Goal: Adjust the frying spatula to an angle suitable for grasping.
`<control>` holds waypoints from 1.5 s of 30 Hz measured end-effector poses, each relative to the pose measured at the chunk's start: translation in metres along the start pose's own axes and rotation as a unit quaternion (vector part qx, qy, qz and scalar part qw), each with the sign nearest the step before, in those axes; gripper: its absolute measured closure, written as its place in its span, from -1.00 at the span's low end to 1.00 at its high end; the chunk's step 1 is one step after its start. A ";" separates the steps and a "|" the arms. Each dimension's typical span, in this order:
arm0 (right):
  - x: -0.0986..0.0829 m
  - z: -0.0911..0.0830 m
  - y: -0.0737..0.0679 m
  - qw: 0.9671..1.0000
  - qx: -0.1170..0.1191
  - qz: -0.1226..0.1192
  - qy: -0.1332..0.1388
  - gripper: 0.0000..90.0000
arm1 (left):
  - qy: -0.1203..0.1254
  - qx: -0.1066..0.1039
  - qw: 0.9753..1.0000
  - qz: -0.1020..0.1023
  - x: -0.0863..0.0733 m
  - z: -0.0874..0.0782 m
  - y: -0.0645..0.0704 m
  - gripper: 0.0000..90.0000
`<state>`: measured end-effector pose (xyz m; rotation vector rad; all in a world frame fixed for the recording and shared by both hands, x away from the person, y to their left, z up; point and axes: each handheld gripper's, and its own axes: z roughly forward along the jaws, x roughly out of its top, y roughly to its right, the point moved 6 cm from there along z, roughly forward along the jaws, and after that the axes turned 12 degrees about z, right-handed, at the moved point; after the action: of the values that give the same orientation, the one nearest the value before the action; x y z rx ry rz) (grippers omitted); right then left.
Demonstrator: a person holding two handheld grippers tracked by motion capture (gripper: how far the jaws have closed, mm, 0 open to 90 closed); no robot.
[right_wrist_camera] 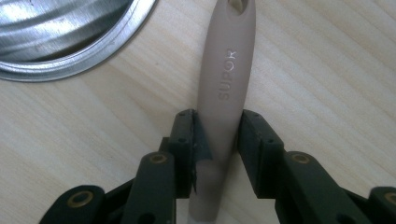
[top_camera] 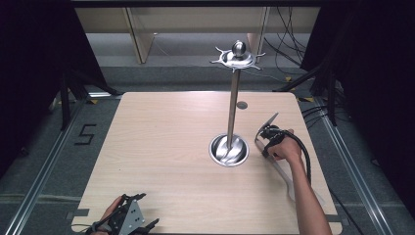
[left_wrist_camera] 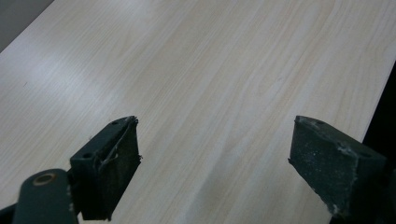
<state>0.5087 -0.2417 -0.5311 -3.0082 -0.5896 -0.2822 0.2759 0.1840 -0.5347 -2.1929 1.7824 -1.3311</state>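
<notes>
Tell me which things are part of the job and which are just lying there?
Part of the job:
right gripper, shut on the beige utensil handle
metal hanging stand beside it

Just there:
left gripper, open over bare table
cables on the floor

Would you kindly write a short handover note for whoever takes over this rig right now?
Right tongs: shut on the beige utensil handle, marked SUPOR, just right of the rack's steel base dish.
Left tongs: open, holding nothing, over bare table at the near left edge.
Rack: upright pole with a hook ring on top; nothing hangs from it.
Done: utensil gripped.
Left, probably: lift the utensil and hang it by the hole at its handle end on a hook.
</notes>
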 end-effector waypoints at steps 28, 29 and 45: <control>-0.034 -0.106 0.018 0.970 0.070 0.024 0.233 0.56 | 0.000 0.013 1.000 -0.014 -0.002 0.002 -0.002 -0.66; -0.032 -0.107 0.022 0.964 0.054 -0.002 0.261 0.56 | -0.003 0.004 1.000 -0.016 -0.002 0.002 -0.001 -0.66; -0.067 -0.166 0.012 0.925 0.057 0.001 0.375 0.56 | 0.003 0.006 1.000 -0.028 -0.002 0.002 -0.001 -0.66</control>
<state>0.4241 -0.2933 -0.3809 -2.4849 -0.4840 -1.2596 0.2780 0.1849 -0.5368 -2.2501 1.7230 -1.3565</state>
